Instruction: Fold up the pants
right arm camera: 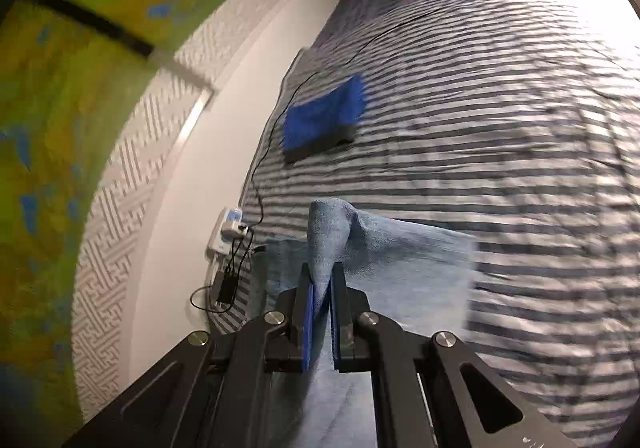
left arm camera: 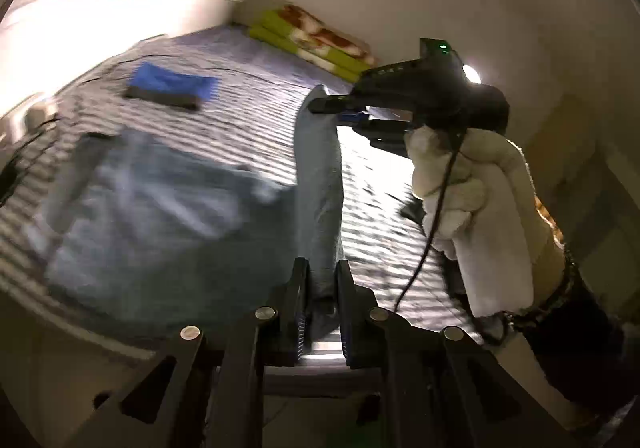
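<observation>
The blue pants (left arm camera: 160, 216) hang up off the bed (left arm camera: 248, 104), held at two spots along one edge. The left gripper (left arm camera: 323, 288) has its fingers (left arm camera: 298, 300) squeezed tight on a fold of the blue cloth. The right gripper (right arm camera: 322, 288) has its fingers (right arm camera: 308, 312) pinched on another bit of the same pants (right arm camera: 400, 260), and the cloth pokes up in a little peak just past them. A hand (left arm camera: 476, 196) in a white glove holds the right gripper. The rest of the pants droop down onto the striped sheet, near the wall side of the bed (right arm camera: 500, 128). Farther up the bed, near that same edge, lies a folded blue cloth (right arm camera: 324, 120) on something dark. A thin black cord (right arm camera: 264, 152) runs along that edge of the bed.
</observation>
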`<state>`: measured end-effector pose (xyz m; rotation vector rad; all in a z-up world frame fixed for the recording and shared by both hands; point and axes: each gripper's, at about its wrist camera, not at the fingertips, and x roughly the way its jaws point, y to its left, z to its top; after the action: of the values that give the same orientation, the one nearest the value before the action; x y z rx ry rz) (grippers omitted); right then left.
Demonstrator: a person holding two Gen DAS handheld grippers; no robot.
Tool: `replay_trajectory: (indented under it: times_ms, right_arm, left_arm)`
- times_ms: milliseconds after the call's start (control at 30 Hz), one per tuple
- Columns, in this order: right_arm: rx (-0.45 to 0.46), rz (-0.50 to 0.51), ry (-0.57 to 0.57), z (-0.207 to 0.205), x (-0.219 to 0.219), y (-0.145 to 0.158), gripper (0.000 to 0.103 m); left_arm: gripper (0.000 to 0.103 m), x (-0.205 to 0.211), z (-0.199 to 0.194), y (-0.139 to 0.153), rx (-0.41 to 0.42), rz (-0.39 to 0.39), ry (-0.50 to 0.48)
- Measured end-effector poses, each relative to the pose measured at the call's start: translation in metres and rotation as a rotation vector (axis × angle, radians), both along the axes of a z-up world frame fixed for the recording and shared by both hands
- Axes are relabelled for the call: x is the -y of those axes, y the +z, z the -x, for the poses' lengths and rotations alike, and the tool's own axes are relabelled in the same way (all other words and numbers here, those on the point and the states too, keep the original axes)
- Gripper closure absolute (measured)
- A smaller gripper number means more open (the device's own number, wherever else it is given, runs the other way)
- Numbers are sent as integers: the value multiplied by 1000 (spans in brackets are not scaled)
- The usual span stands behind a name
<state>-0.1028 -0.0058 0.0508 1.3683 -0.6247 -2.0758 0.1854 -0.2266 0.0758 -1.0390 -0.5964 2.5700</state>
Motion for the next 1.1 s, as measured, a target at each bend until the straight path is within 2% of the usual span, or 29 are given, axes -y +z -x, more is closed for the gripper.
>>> replay_trajectory:
  times_ms: [200,367,600,767,933,1000,1033,1100]
  right_arm:
    - [24,-87,90,20,108,-25,97]
    - [26,-177,138,29,175,-51,97]
    - [37,-266,191,39,243,-81,97]
    - [43,-301,196,41,266,-95,97]
    - [1,-323,226,39,282,-97,96]
    - [5,-316,272,41,285,-98,86]
    - [13,-290,300,43,284,-96,85]
    - [17,-249,321,45,276,-83,81]
  left_arm:
    - [89,89,-4,-30,46,-33,132]
    - [89,149,-4,-65,93,-79,223]
    - [90,199,4,-105,123,-130,305]
    - [90,217,0,-119,135,-161,342]
    - [90,224,-4,-123,146,-172,361]
    - [89,228,-1,-133,184,-182,370]
    - [89,230,-1,-137,199,-203,374]
    - [87,232,0,-141,212,-200,384]
